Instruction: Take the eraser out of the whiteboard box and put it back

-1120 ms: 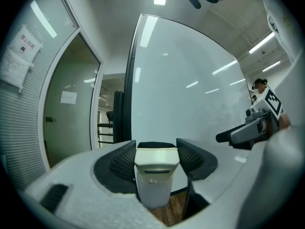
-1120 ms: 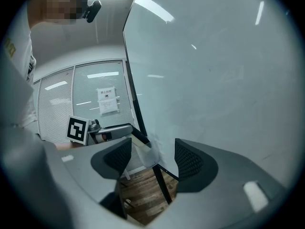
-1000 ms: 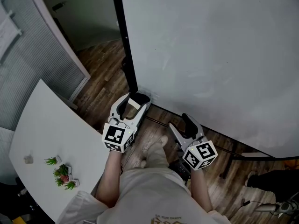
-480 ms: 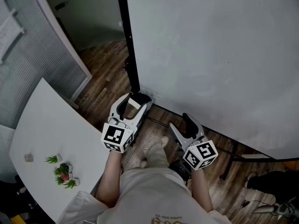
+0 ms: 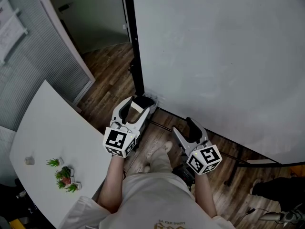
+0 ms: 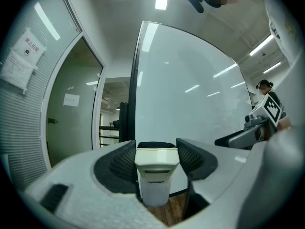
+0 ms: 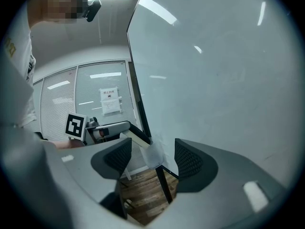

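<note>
My left gripper (image 5: 138, 104) is shut on the eraser (image 5: 137, 107), a cream block with a black felt edge. In the left gripper view the eraser (image 6: 156, 173) stands upright between the pads, felt edge toward the whiteboard (image 6: 190, 104). The left gripper (image 7: 119, 130) reaches level toward a small pale box (image 7: 152, 155) at the whiteboard's (image 5: 219, 56) lower left corner; I cannot tell if they touch. My right gripper (image 5: 185, 126) hangs open and empty to the right, a little back from the board; the right gripper view shows nothing between its jaws.
A black post (image 5: 136, 56) frames the board's left edge, and its stand legs (image 5: 238, 159) run over the wooden floor. A white table (image 5: 52, 142) with small plants (image 5: 63, 177) stands at the left. Behind it is a partition with blinds (image 5: 43, 66).
Only the head view has drifted a little; both grippers stay where they were, and the eraser is still in the left one.
</note>
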The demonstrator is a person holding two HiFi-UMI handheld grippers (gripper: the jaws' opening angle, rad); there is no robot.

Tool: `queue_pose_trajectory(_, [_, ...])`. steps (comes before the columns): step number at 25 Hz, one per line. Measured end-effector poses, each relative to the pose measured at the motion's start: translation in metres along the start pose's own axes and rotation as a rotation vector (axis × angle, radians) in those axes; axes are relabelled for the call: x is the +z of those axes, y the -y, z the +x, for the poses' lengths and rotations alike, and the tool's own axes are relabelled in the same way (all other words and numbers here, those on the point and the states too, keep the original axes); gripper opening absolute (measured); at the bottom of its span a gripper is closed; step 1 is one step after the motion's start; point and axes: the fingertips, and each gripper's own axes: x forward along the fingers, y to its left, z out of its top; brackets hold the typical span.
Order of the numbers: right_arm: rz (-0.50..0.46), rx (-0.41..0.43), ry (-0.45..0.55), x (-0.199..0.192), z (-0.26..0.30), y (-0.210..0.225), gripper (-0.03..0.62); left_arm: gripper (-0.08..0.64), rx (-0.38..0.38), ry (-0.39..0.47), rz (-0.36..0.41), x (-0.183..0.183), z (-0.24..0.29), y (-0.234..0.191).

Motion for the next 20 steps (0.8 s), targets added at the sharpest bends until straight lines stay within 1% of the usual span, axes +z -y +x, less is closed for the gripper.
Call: queue_pose_trajectory(20, [-0.011,0.029,0.016,0.001,-0.006,-0.019,0.284,0.267,0.009,0.05,0.01,0.022,-0.025,0.008])
